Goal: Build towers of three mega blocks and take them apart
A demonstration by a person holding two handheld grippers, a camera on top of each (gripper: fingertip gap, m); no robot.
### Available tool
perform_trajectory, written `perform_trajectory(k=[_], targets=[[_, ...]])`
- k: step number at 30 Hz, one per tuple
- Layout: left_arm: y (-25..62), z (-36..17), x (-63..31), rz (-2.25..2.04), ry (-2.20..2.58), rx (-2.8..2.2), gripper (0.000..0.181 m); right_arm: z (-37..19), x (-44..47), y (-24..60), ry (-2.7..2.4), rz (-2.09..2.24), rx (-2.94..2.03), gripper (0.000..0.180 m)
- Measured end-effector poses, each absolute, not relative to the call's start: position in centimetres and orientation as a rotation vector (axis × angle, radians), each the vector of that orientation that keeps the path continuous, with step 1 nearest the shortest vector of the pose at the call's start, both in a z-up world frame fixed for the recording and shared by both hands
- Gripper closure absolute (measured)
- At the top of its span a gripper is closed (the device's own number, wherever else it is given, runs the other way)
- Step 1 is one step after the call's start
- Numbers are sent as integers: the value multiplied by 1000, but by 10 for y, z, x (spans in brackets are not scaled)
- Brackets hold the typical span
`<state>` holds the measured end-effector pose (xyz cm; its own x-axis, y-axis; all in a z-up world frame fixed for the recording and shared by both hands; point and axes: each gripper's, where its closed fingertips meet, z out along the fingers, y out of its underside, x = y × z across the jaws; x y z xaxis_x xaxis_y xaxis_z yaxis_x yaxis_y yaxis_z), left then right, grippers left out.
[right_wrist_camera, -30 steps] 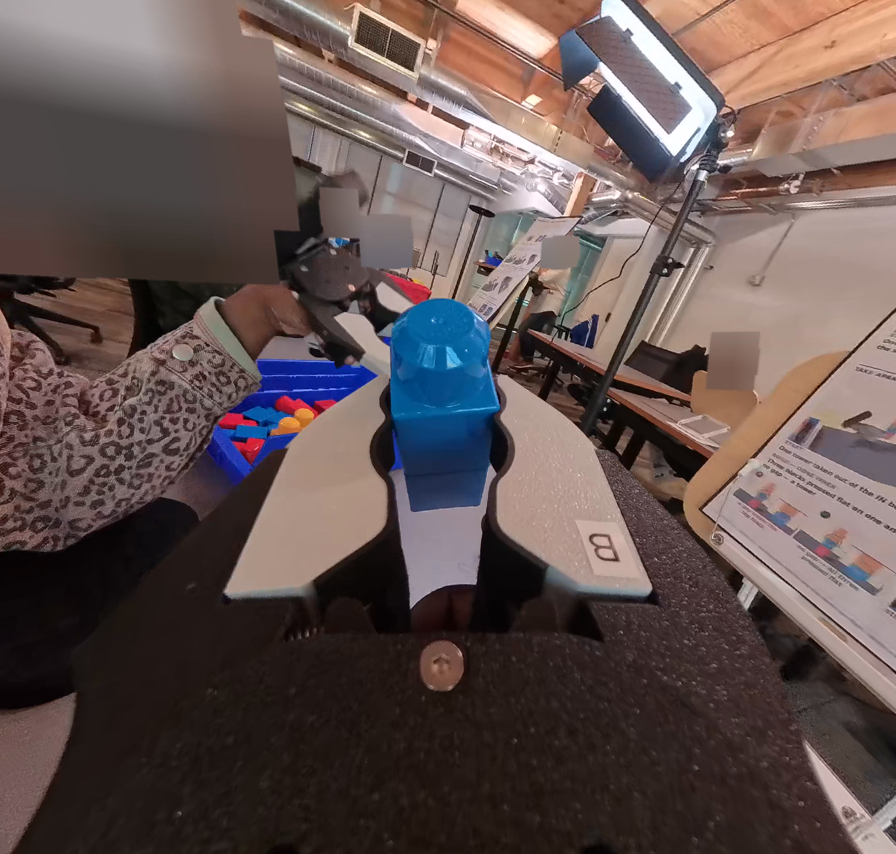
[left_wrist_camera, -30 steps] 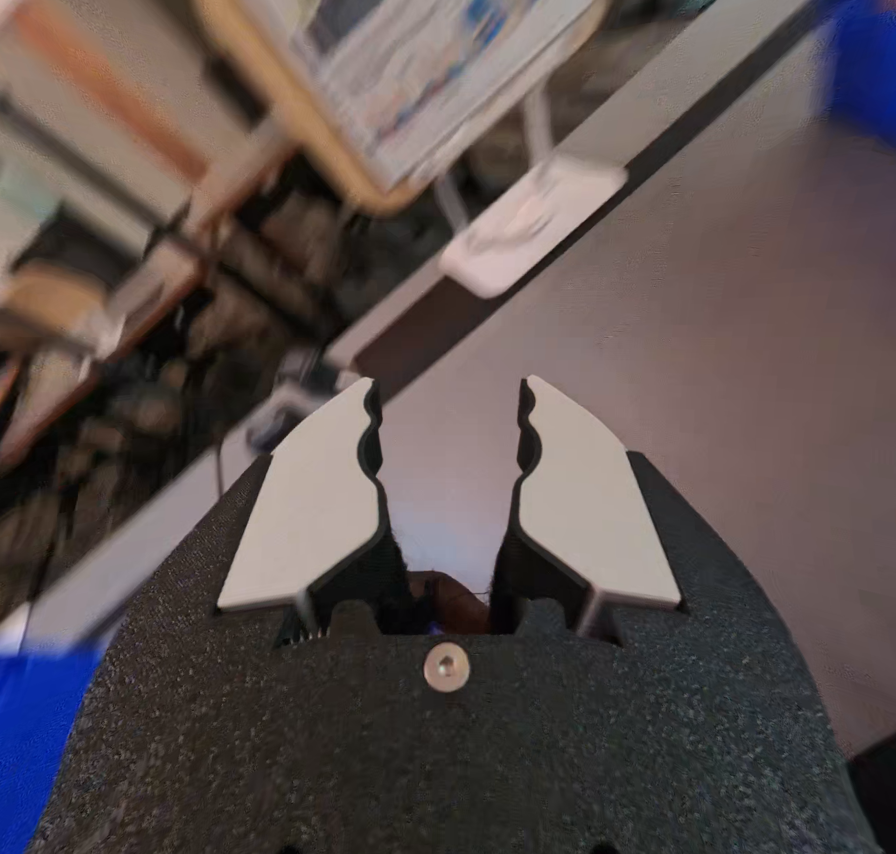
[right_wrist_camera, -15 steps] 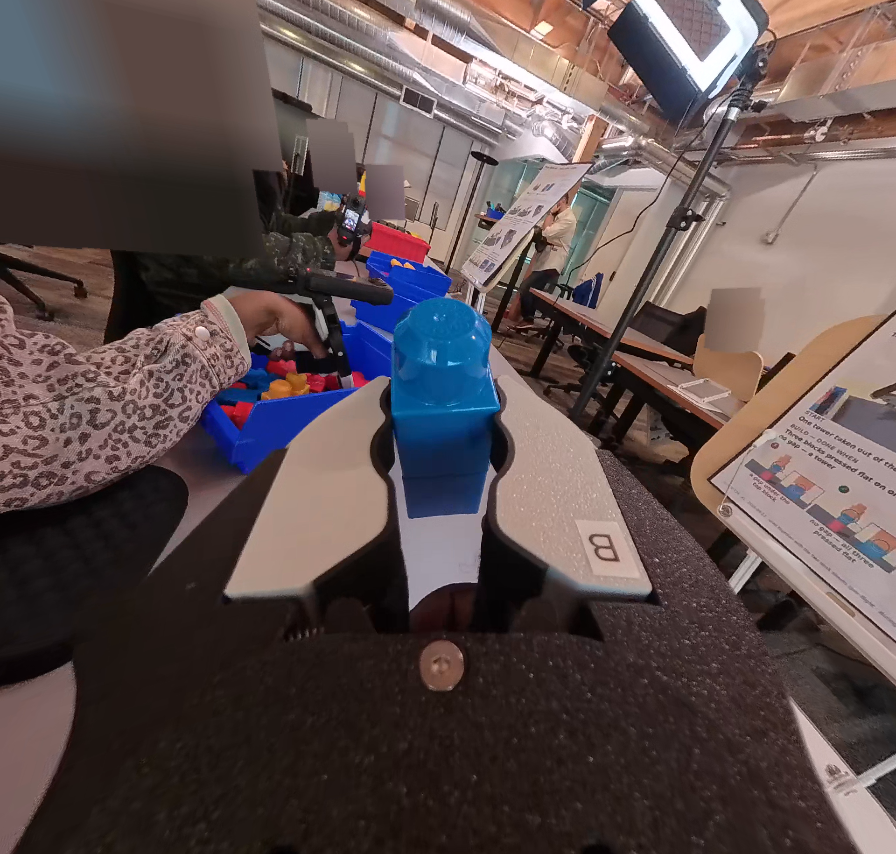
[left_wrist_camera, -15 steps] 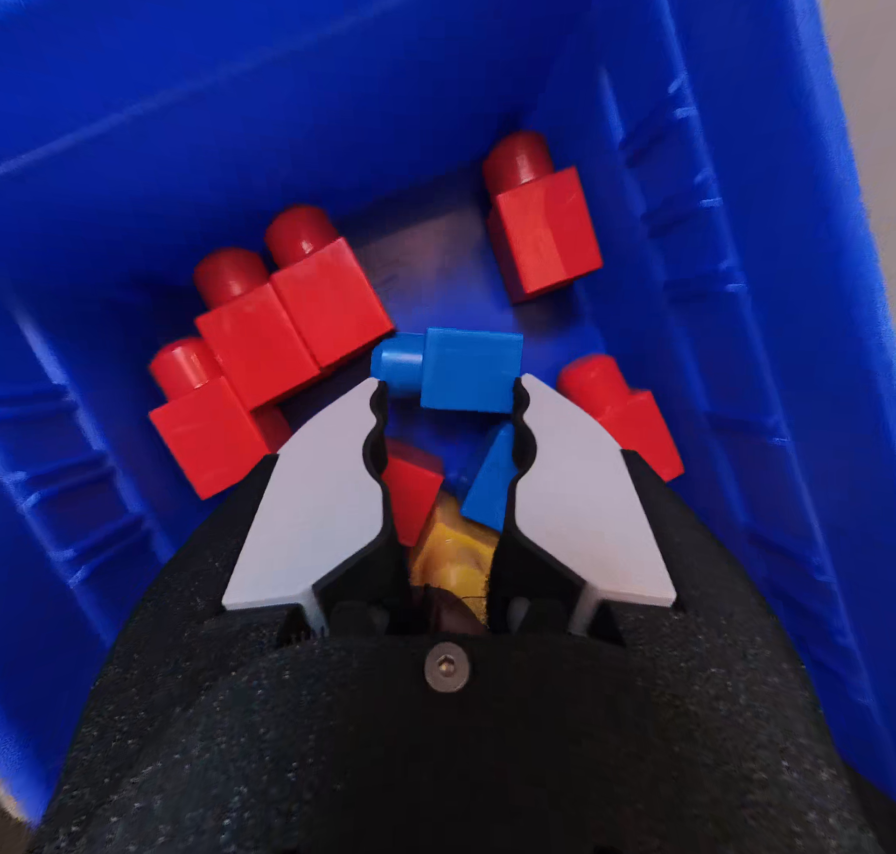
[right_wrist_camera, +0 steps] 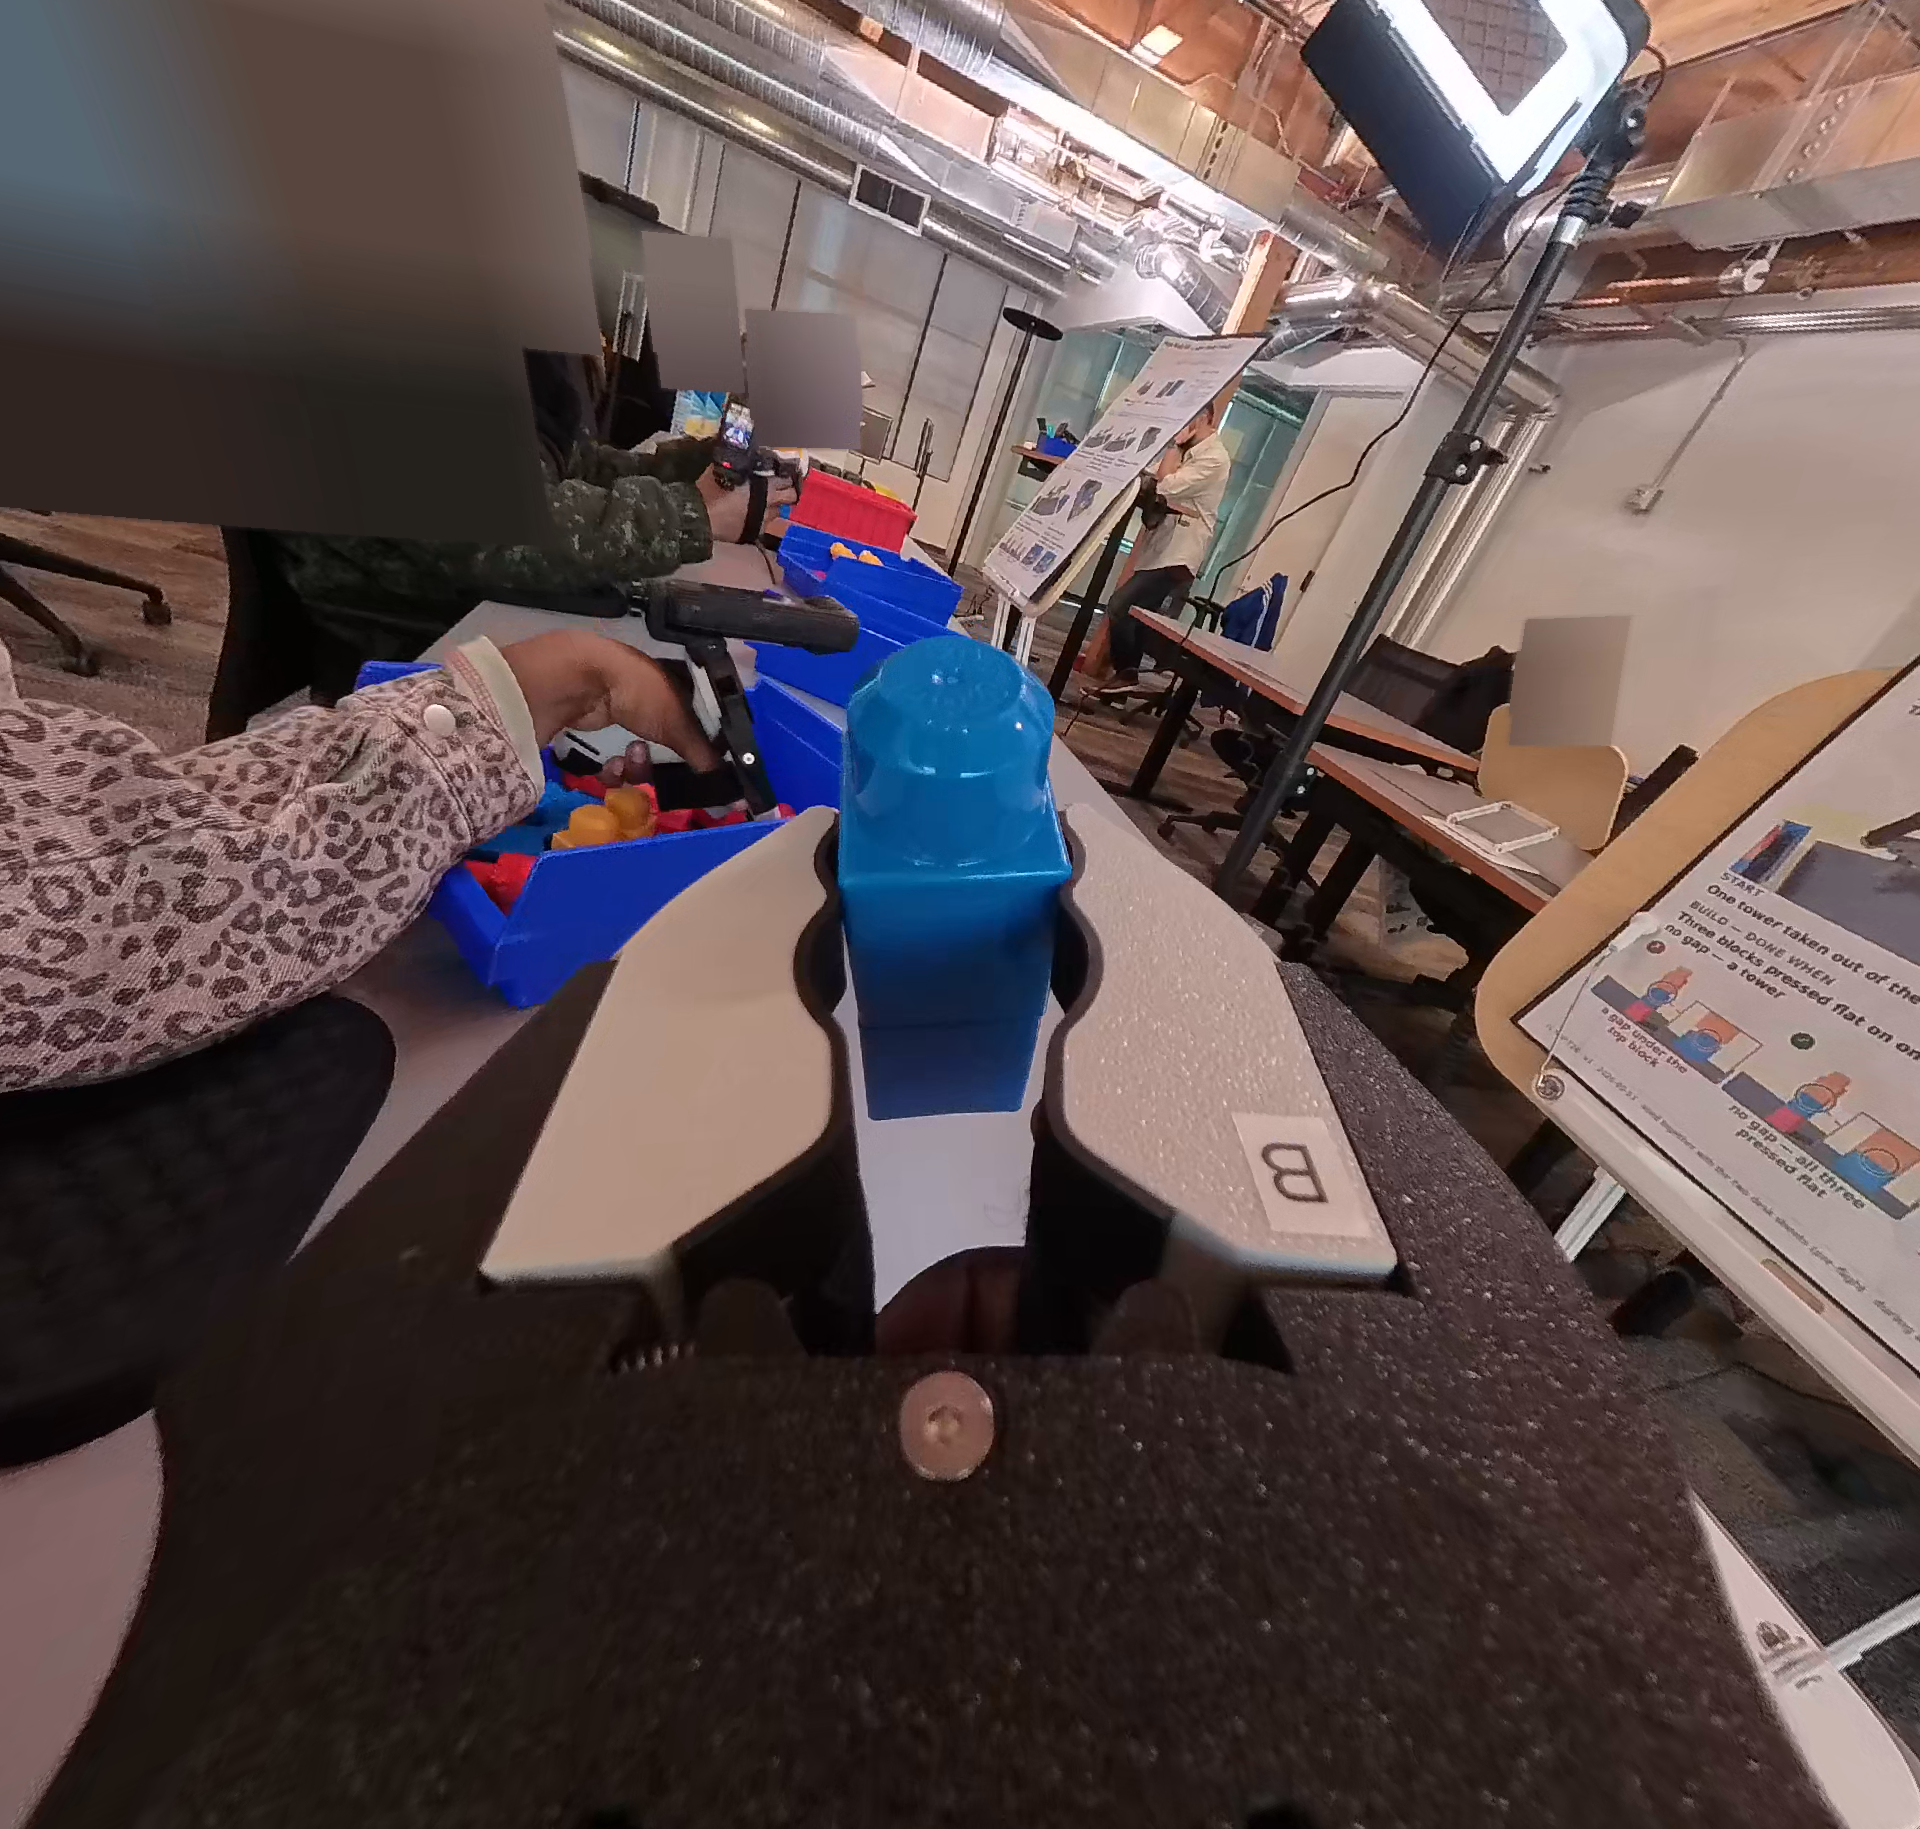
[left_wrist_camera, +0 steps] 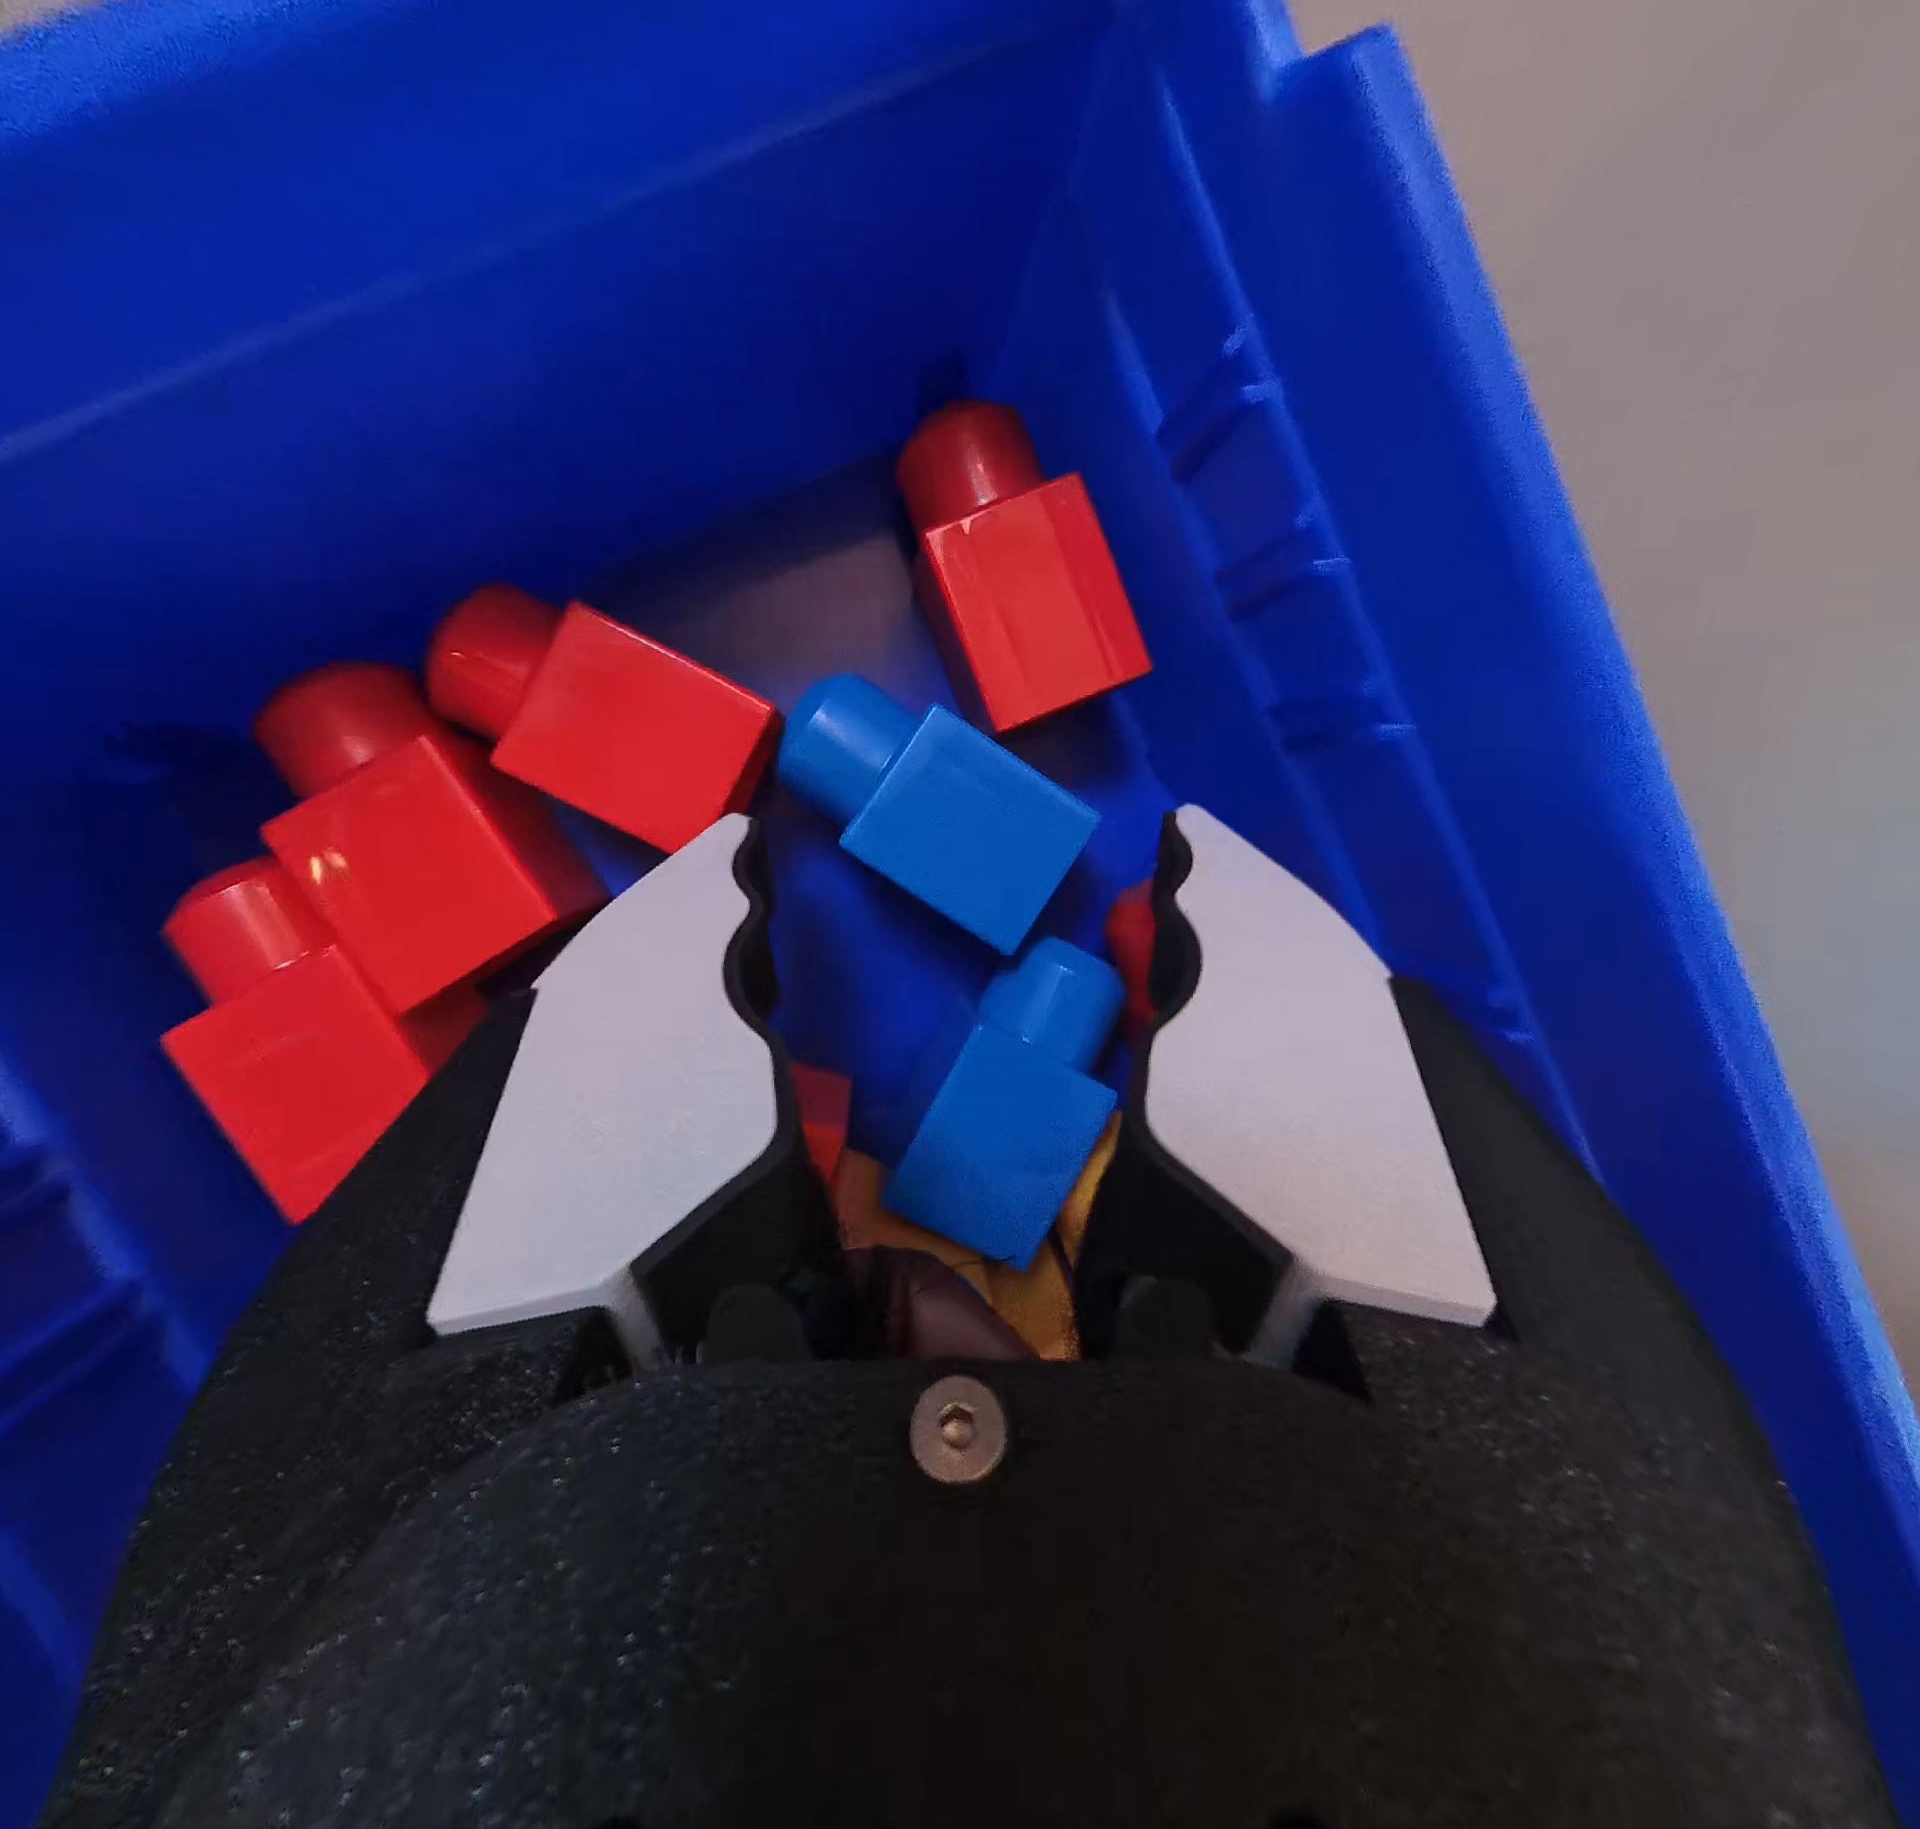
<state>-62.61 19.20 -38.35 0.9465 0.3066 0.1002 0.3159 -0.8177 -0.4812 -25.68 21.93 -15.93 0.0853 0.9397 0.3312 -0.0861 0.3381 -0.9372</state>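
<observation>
The left gripper (left_wrist_camera: 961,849) hangs with its jaws spread and nothing clamped between them, while the right gripper (right_wrist_camera: 951,844) has its jaws pressed onto the sides of a blue block (right_wrist_camera: 948,844), stud up and upright. A second blue section shows directly beneath that block, between the fingers; whether it is another block already joined on, I cannot tell.

The largest thing under the left gripper is the blue bin (left_wrist_camera: 1351,532), its walls filling the left wrist view. In it lie loose blocks on their sides: several red blocks (left_wrist_camera: 416,865) heaped to the left, one red block (left_wrist_camera: 1023,584) near the far right corner, and two blue ones in the middle. The lower blue block (left_wrist_camera: 1008,1125) lies between the spread fingers, the upper blue block (left_wrist_camera: 956,823) just beyond the tips. A sliver of yellow shows underneath.

My reading: the tower is only begun. One block, possibly two, is in hand on the right; the left has yet to pick the next piece, likely the nearer blue one. Stacking, pressing flat and taking apart all remain.
</observation>
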Motion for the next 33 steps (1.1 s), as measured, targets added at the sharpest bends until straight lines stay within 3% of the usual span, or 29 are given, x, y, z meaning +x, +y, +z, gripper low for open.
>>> perform_trajectory(k=[1, 9, 12, 15, 20, 22, 33], targets=[[192, -389, -625, -25, -442, -2617, 108, -160, -257, 219, -1233, 948, -921, 143], [195, -394, -631, 41, -396, -2619, 128, -162, -257, 221, -1237, 944, -930, 143], [196, -371, -629, -36, -389, -2501, 128, -165, -260, 220, -1254, 947, -937, 143], [211, -301, -622, -141, -332, -2140, 128, -169, -265, 217, -1278, 964, -945, 144], [189, -132, -552, -456, 110, -1189, 129, -173, -292, 194, -1345, 1115, -951, 143], [170, -101, -527, -513, 224, -976, 128, -178, -308, 179, -1398, 1206, -973, 143], [163, -97, -388, -656, 779, -857, 129, -193, -365, 137, -1470, 1400, -1153, 143]])
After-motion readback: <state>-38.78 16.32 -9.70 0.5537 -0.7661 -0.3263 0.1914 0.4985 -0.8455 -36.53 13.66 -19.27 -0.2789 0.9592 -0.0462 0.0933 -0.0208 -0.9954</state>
